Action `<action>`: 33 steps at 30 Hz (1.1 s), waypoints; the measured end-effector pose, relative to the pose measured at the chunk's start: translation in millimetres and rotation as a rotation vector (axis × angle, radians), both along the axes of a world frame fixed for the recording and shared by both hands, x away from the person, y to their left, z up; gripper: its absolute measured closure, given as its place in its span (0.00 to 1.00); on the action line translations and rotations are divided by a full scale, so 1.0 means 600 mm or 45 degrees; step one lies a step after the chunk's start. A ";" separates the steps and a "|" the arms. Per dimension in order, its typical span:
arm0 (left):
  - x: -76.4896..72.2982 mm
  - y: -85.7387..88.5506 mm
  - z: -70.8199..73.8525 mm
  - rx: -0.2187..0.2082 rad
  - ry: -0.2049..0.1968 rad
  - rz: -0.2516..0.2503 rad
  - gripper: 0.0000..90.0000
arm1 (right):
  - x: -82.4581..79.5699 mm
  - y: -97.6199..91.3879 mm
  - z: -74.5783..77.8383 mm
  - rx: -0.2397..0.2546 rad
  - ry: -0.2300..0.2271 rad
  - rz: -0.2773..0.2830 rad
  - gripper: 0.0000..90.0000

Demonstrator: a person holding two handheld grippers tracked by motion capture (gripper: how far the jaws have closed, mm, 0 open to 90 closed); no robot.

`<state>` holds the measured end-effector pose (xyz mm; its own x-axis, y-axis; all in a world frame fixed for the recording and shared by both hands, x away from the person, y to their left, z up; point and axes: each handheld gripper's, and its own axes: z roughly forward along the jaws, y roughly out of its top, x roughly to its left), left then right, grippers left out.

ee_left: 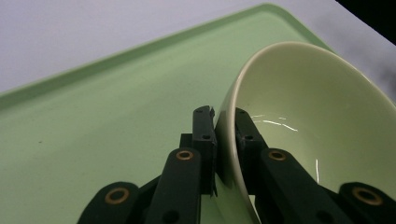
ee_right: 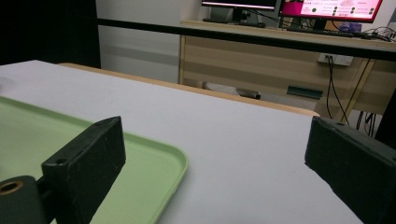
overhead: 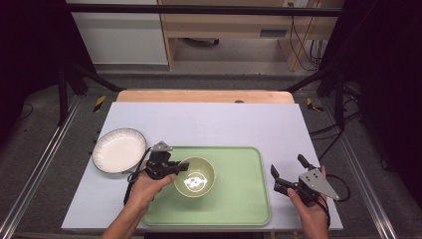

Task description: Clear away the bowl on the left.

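Left gripper [overhead: 171, 168]: clenched on the near-left rim of the pale green bowl [overhead: 195, 176], one jaw inside the wall, one outside; seen close in the left gripper view
Bowl: on the green tray [overhead: 239, 199], left of its middle, apparently tipped by the grip
Right gripper [overhead: 288, 172]: jaws spread wide, grasping nothing, over the white surface [overhead: 209, 122] just off the tray's right edge
White plate [overhead: 118, 150]: left of the tray, on the surface
Key relation: the bowl lies right of the left gripper; the plate lies on its other side, so the left hand is nearer both
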<state>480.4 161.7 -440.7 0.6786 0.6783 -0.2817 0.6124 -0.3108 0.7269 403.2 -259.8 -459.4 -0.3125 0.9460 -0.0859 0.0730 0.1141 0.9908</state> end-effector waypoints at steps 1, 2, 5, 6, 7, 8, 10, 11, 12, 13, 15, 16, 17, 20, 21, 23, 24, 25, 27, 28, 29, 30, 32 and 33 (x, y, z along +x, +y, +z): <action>-0.001 -0.002 -0.001 0.004 0.002 -0.003 0.91 | 0.000 0.000 0.000 0.000 0.001 0.000 0.06; -0.001 -0.004 -0.001 0.003 0.001 -0.006 0.91 | 0.000 0.001 0.000 -0.001 0.002 0.002 0.06; -0.002 -0.008 -0.003 0.004 0.008 -0.011 0.91 | 0.000 0.001 0.001 -0.001 -0.001 0.005 0.06; -0.003 -0.008 -0.003 0.006 0.007 -0.012 0.91 | 0.000 0.001 0.001 0.000 0.000 0.006 0.06; -0.003 -0.009 -0.003 0.006 0.006 -0.012 0.91 | 0.000 0.001 0.001 -0.003 0.000 0.005 0.06; -0.003 -0.009 -0.003 0.006 0.005 -0.011 0.91 | 0.000 0.000 0.001 -0.003 -0.001 0.004 0.06; -0.003 -0.010 -0.004 0.009 0.007 -0.015 0.91 | -0.001 -0.001 0.001 0.000 -0.004 0.000 0.06; -0.003 -0.011 -0.004 0.009 0.010 -0.015 0.91 | -0.001 -0.002 0.001 0.000 -0.002 -0.002 0.06; -0.003 -0.013 -0.004 0.004 0.011 -0.011 0.91 | -0.001 -0.002 0.001 -0.001 -0.002 -0.003 0.06; -0.003 -0.014 -0.005 0.003 0.015 -0.014 0.91 | -0.001 -0.002 0.001 -0.001 -0.003 -0.002 0.06; -0.003 -0.017 -0.006 0.002 0.014 -0.021 0.91 | 0.000 -0.002 0.001 0.000 -0.002 -0.003 0.06; -0.003 -0.017 -0.006 0.001 0.016 -0.021 0.91 | 0.001 -0.002 0.001 -0.002 -0.003 -0.005 0.06; -0.002 -0.016 -0.007 0.003 0.018 -0.018 0.91 | 0.001 -0.002 0.001 -0.002 -0.004 -0.005 0.06; -0.002 -0.016 -0.006 0.007 0.014 -0.016 0.91 | 0.000 0.000 0.002 -0.003 -0.004 -0.004 0.06; -0.002 -0.015 -0.006 0.007 0.013 -0.014 0.91 | 0.000 0.001 0.002 0.001 -0.005 -0.003 0.06; -0.002 -0.016 -0.006 0.007 0.016 -0.015 0.91 | 0.000 0.000 0.001 -0.003 -0.008 0.000 0.06; -0.002 -0.017 -0.006 0.006 0.017 -0.016 0.91 | 0.000 0.000 0.001 -0.003 -0.006 -0.001 0.06; -0.002 -0.018 -0.007 0.011 0.020 -0.021 0.91 | 0.000 0.000 0.001 -0.004 -0.003 -0.001 0.06; -0.001 -0.020 -0.009 0.019 0.022 -0.024 0.91 | 0.000 0.000 0.001 -0.003 -0.001 -0.002 0.06; -0.001 -0.020 -0.011 0.024 0.024 -0.025 0.91 | 0.000 0.000 0.001 -0.002 0.000 -0.002 0.06; -0.001 -0.022 -0.012 0.022 0.024 -0.019 0.91 | 0.000 0.000 0.001 -0.004 -0.002 -0.003 0.06; -0.001 -0.022 -0.013 0.026 0.026 -0.023 0.91 | 0.000 0.000 0.001 -0.004 -0.005 -0.002 0.06; -0.001 -0.022 -0.014 0.023 0.028 -0.021 0.91 | -0.001 0.000 0.002 -0.004 -0.005 -0.002 0.06; -0.001 -0.022 -0.014 0.023 0.030 -0.021 0.91 | -0.001 0.000 0.002 -0.004 -0.005 -0.002 0.06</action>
